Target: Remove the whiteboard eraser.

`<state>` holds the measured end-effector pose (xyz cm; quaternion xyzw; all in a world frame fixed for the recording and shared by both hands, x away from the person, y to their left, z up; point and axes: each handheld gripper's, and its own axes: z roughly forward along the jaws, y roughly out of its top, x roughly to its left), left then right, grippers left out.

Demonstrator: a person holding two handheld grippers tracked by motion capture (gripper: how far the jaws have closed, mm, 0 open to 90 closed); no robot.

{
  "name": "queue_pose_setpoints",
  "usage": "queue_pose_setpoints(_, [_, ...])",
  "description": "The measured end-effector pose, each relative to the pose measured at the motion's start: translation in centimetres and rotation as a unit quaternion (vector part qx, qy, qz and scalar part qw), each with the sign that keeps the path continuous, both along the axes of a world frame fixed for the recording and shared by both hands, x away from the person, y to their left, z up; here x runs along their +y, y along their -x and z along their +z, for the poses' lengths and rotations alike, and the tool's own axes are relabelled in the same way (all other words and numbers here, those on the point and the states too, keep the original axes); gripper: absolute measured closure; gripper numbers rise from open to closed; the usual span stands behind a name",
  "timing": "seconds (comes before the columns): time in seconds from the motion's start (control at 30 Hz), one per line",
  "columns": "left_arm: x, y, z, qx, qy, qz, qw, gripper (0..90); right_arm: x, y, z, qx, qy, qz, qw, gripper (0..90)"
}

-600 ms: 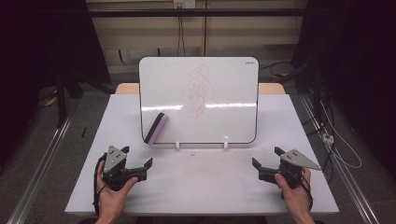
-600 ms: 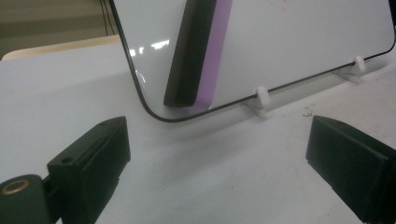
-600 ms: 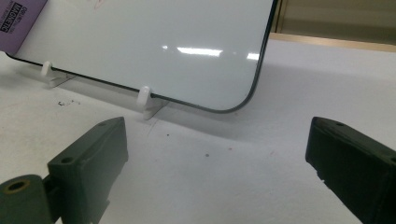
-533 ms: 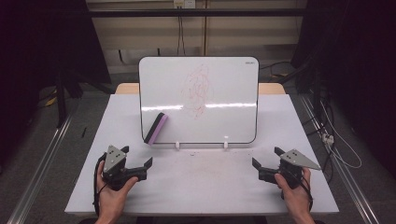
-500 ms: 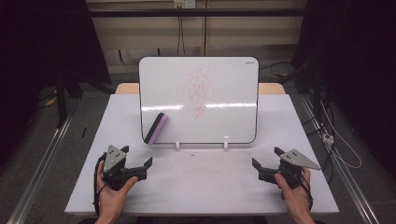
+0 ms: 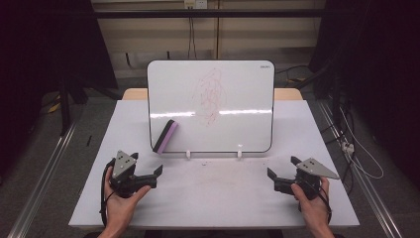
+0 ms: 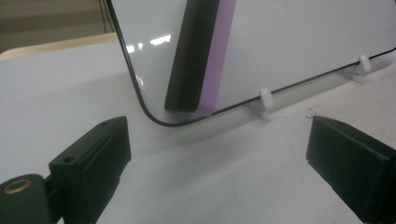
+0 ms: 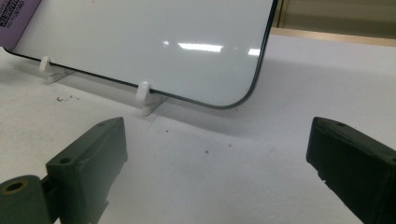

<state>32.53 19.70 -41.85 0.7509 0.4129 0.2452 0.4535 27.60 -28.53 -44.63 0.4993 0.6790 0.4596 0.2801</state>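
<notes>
White tabletop [image 6: 208, 198] carries an upright whiteboard [image 6: 237, 109] with a purple eraser [image 6: 165, 136] stuck near its left corner; left gripper [image 6: 147, 174] and right gripper [image 6: 281, 177] rest near, jaws spread, empty

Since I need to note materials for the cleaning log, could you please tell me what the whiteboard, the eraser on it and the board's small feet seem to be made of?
Whiteboard: glossy white, probably coated steel or melamine; it mirrors the ceiling lights in streaks.
Eraser: black matte pad, likely felt or foam, on a purple, smooth back, likely plastic.
Feet: white clips, smooth, apparently moulded plastic.
</notes>
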Motion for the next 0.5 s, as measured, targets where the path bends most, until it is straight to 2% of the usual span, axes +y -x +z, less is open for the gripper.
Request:
queue_pose_setpoints(0.07, [-0.1, -0.3, 0.2, -0.003, -0.002, -0.003, 1.0000, 6.6, 0.0, -0.1, 0.0, 0.002, 0.000, 0.002, 1.0000, 4.6])
queue_pose_setpoints(0.1, [-0.1, -0.5, 0.4, -0.003, -0.011, -0.005, 0.9999, 6.7, 0.0, -0.1, -0.1, 0.001, 0.002, 0.004, 1.0000, 4.6])
queue_pose_setpoints(0.17, [-0.3, -0.7, 0.5, -0.009, -0.009, -0.005, 0.9999, 6.6, 0.1, -0.2, -0.1, 0.003, 0.003, 0.005, 1.0000, 4.6])
queue_pose_setpoints(0.37, [-1.0, -1.5, 1.1, -0.026, -0.056, -0.001, 0.9981, 7.5, 0.2, -0.2, -0.2, 0.008, 0.003, 0.007, 0.9999, 4.7])
queue_pose_setpoints(0.43, [-1.3, -1.7, 1.2, -0.030, -0.067, -0.002, 0.9973, 8.2, 0.2, -0.2, -0.2, 0.007, 0.005, 0.008, 0.9999, 4.7])
queue_pose_setpoints(0.5, [-1.5, -2.0, 1.5, -0.032, -0.068, -0.004, 0.9972, 8.8, 0.2, -0.3, -0.2, 0.009, 0.003, 0.007, 0.9999, 4.8])
